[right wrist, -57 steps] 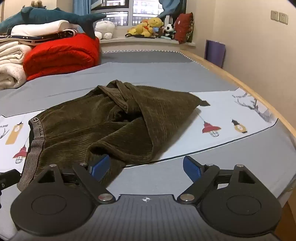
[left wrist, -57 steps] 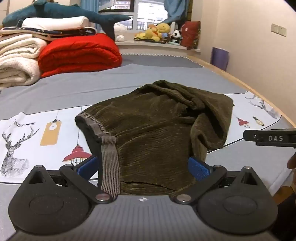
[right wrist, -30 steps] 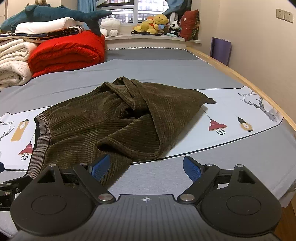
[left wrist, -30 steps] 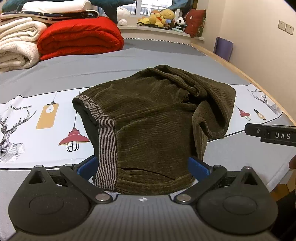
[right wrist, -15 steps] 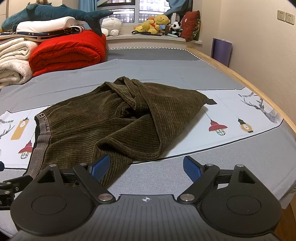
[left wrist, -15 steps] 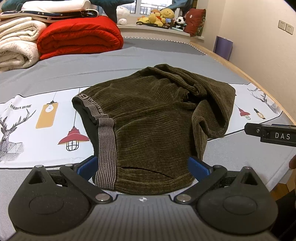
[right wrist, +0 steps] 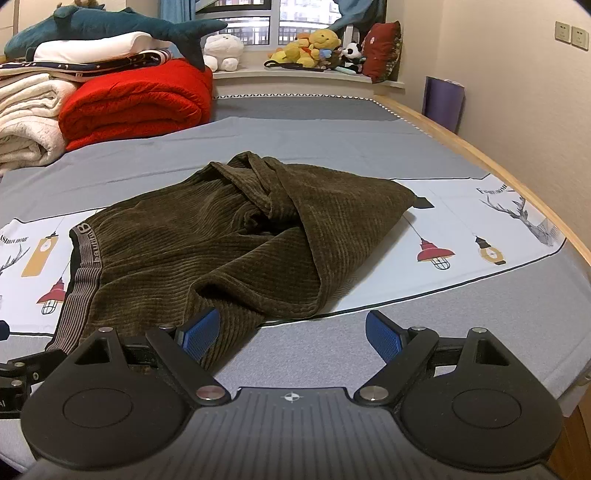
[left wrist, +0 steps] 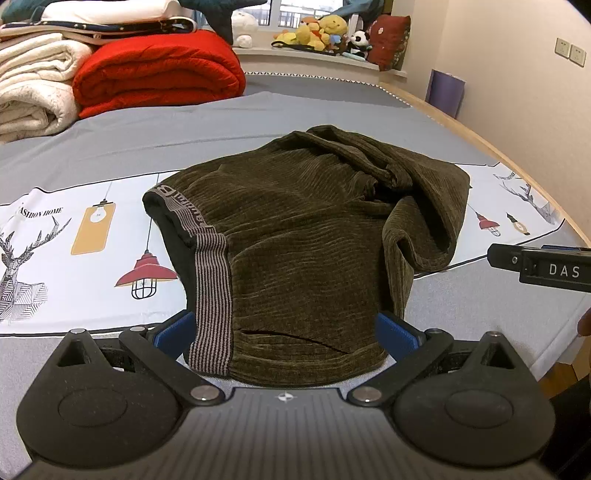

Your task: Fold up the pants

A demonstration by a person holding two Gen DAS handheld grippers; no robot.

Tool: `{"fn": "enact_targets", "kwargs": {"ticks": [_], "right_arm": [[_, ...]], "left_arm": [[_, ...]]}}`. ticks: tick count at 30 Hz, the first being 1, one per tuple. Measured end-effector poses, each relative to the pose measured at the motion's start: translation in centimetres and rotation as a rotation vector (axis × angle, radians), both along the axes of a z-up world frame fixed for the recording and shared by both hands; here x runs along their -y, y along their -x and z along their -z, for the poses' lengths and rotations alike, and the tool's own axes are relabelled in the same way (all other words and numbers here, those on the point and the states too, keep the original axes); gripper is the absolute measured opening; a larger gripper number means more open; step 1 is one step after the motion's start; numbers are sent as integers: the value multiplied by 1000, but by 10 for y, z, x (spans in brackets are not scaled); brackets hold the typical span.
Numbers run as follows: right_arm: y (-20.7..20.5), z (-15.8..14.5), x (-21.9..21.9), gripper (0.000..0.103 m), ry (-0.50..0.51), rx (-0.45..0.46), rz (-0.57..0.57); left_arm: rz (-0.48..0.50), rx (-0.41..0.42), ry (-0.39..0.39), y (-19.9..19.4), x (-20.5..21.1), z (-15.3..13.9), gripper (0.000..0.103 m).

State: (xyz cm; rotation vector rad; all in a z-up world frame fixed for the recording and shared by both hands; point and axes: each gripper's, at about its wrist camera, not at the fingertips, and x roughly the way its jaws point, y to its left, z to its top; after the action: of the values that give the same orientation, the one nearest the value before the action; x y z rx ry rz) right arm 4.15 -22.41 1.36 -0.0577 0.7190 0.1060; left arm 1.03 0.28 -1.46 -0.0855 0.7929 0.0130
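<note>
Dark olive corduroy pants (left wrist: 303, 229) lie crumpled on the bed, with the grey striped waistband (left wrist: 210, 280) at the near left and the legs bunched over to the right. My left gripper (left wrist: 286, 332) is open, and the pants' near edge lies between its blue pads (left wrist: 173, 328). In the right wrist view the same pants (right wrist: 229, 243) spread ahead and to the left. My right gripper (right wrist: 291, 334) is open over bare grey sheet, its left pad (right wrist: 199, 332) just at the cloth's edge. Part of the right gripper's body (left wrist: 543, 267) shows in the left wrist view.
The bed sheet (right wrist: 461, 229) is grey with a white printed band. A red quilt (right wrist: 136, 99), white blankets (right wrist: 26, 122) and a plush shark (right wrist: 110, 26) are stacked at the far left. Stuffed toys (right wrist: 317, 48) line the windowsill. The bed's wooden edge (right wrist: 517, 184) runs along the right.
Both views rose and tilted down slightly over the first second, then held still. The pants and both open grippers stay as they were.
</note>
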Motion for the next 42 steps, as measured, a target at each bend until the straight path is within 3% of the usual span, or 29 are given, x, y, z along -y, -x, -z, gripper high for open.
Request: {"fn": "enact_targets", "kwargs": {"ticks": [33, 37, 40, 41, 42], "right_arm": [[2, 1, -3, 86, 12, 5, -7], [2, 1, -3, 77, 16, 9, -7], [4, 1, -3, 61, 17, 18, -10], [4, 1, -4, 56, 17, 21, -11], [5, 0, -4, 54, 17, 26, -10]], "left_arm": [[16, 11, 6, 0, 4, -4, 103], [36, 22, 11, 3, 4, -5, 103], [47, 59, -7, 8, 5, -7, 103], [38, 83, -28, 10, 5, -9, 101], [25, 117, -56, 13, 5, -13, 93]]}}
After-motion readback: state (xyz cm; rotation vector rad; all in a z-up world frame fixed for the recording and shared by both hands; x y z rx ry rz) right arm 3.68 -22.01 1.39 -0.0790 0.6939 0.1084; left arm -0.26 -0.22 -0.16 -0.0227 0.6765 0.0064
